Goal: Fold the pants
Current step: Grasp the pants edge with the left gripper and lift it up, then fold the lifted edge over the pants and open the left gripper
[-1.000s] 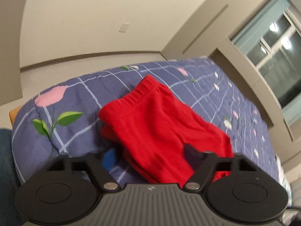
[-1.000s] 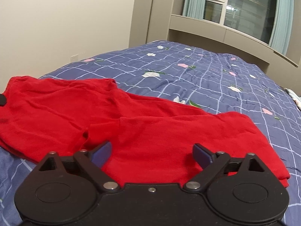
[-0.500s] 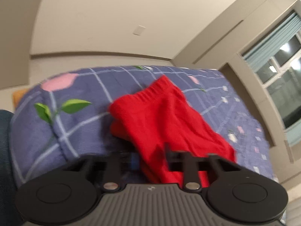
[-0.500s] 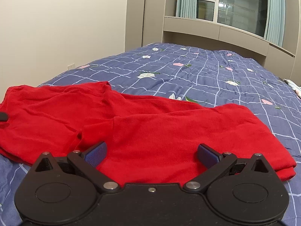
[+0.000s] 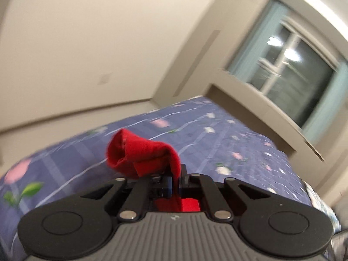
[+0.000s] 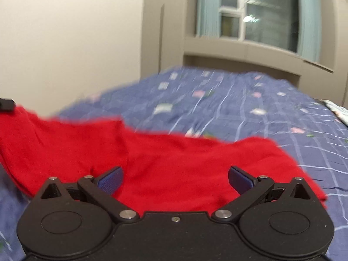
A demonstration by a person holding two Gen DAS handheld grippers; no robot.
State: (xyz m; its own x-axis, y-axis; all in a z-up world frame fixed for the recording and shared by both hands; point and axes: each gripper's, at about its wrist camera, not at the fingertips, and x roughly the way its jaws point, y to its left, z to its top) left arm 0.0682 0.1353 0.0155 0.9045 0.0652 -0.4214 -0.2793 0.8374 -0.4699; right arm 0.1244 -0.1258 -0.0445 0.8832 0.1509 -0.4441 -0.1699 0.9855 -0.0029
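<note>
The red pants (image 6: pixel 174 158) lie spread across the blue flowered bedspread (image 6: pixel 250 108) in the right wrist view. My right gripper (image 6: pixel 175 179) is open just above the pants' near edge, touching nothing. My left gripper (image 5: pixel 175 181) is shut on a bunched end of the red pants (image 5: pixel 141 152) and holds it lifted above the bedspread (image 5: pixel 217 143). A black tip of the left gripper (image 6: pixel 6 104) shows at the far left of the right wrist view, at the raised end of the pants.
A beige wall (image 5: pixel 87 43) runs along the left of the bed. A window (image 6: pixel 256 10) with pale blue curtains and a ledge stands at the bed's far end. Bare bedspread stretches to the right of the pants.
My left gripper has shut on the pants' end and lifted it off the bed, tilting upward. My right gripper has stayed open and moved a little closer over the fabric.
</note>
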